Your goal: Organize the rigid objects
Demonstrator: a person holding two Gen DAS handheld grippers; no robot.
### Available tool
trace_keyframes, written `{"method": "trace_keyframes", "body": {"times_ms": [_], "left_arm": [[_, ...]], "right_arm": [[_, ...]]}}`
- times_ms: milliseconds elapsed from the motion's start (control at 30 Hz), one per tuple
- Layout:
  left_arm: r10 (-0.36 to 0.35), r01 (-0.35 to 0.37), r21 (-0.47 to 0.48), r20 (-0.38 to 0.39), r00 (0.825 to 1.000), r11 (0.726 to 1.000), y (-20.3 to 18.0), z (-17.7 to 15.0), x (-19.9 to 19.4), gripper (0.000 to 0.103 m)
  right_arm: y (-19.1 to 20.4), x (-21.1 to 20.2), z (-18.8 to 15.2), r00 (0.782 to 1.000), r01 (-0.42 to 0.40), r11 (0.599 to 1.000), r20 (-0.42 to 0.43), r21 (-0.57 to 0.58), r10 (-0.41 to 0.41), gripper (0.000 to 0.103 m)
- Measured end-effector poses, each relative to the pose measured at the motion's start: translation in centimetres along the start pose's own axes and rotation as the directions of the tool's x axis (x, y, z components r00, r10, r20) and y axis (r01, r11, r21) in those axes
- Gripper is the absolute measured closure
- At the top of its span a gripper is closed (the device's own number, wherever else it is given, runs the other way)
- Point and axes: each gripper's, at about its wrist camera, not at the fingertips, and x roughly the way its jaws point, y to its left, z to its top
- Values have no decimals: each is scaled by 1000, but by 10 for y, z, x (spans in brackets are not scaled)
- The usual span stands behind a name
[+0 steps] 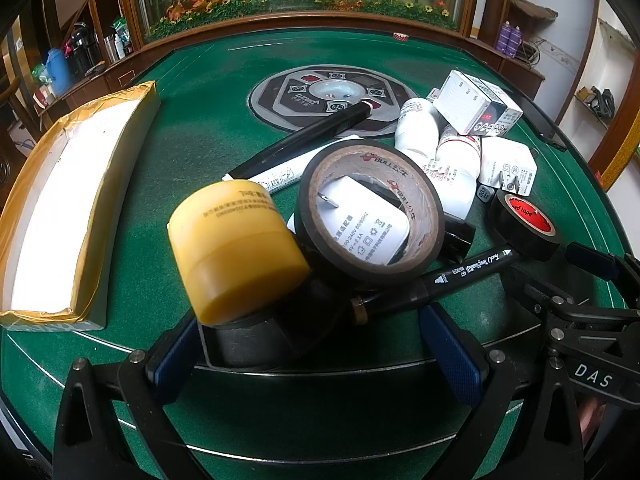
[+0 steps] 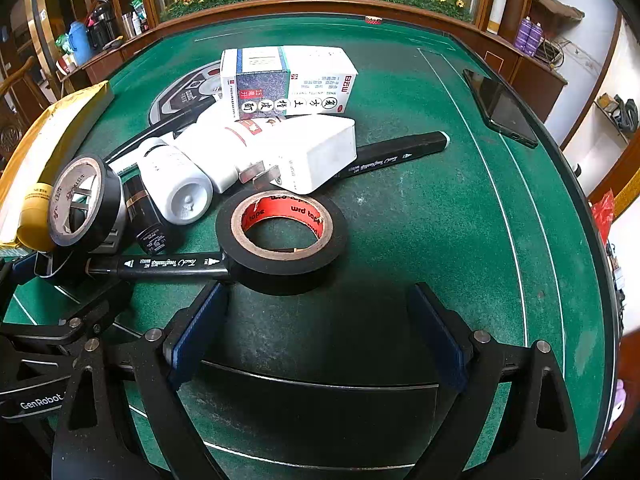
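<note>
Gaping, right tool (image 2: 320, 332) nears red-cored tape (image 2: 281, 236) (perhaps touching marker (image 2: 160, 264)).

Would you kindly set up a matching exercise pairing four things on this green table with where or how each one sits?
Things:
1. yellow jar
2. red-cored tape roll
3. smartphone
4. medicine box

States:
A. lying flat ahead of the open right gripper
B. alone near the table's right edge
C. resting on a black block
D. at the pile's far end

Pairs: 1-C, 2-A, 3-B, 4-D
</note>
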Motion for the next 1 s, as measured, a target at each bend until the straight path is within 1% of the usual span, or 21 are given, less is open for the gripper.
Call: {"method": "trace_keyframes", "body": {"times_ms": [267, 333, 367, 433, 500, 600, 633, 667, 700, 767, 833, 867, 900, 933, 1000], "left_arm": [[-2, 2, 12, 0, 1000, 1000, 0, 0, 0, 0], [-31, 32, 54, -4, 1000, 998, 4, 1, 0, 0], [-58, 60, 91, -23, 998, 994, 8, 3, 0, 0], [-104, 114, 162, -72, 992, 980, 12, 7, 2, 0], [-144, 153, 162, -72, 987, 975, 21, 8, 1, 0], [-232, 233, 116, -19, 972, 965, 39, 8, -14, 0], [-250, 247, 115, 20, 968, 962, 46, 8, -23, 0], [-252, 244, 127, 50, 967, 961, 47, 7, -29, 0], [-242, 226, 158, 90, 966, 961, 50, 5, -39, 0], [-236, 209, 198, 126, 963, 958, 53, 3, -49, 0], [-239, 202, 225, 151, 959, 953, 58, 1, -58, 0], [-244, 201, 246, 156, 957, 948, 59, 0, -61, 0], [-257, 212, 263, 153, 954, 941, 60, -1, -62, 0], [-270, 225, 267, 146, 952, 937, 62, 1, -60, 0], [-278, 234, 272, 134, 951, 934, 60, 4, -57, 0]], "right_arm": [[0, 0, 0, 1000, 0, 1000, 0, 0, 0, 10], [0, 0, 0, 1000, -3, 1000, -1, -2, 3, 7], [2, 2, 0, 1000, -14, 1000, -11, -10, 14, 1], [3, 3, 1, 1000, -21, 999, -17, -28, 21, 0], [2, 4, 2, 999, -35, 998, -18, -51, 34, 0], [0, 4, 3, 998, -62, 994, -22, -92, 61, 0], [-1, 4, 3, 997, -71, 992, -23, -104, 69, 0], [-3, 3, 3, 997, -80, 990, -26, -116, 77, 0], [-3, 2, 2, 996, -88, 988, -32, -125, 85, 0], [-7, -1, -1, 992, -119, 984, -48, -135, 114, 0], [-13, -11, -5, 986, -165, 977, -23, -136, 164, 1], [-16, -17, -7, 981, -192, 971, 2, -141, 195, 4], [-20, -28, -10, 973, -215, 965, 50, -150, 224, 11], [-22, -35, -12, 967, -225, 961, 85, -159, 240, 14], [-22, -54, -18, 941, -249, 941, 174, -229, 291, 15]]}}
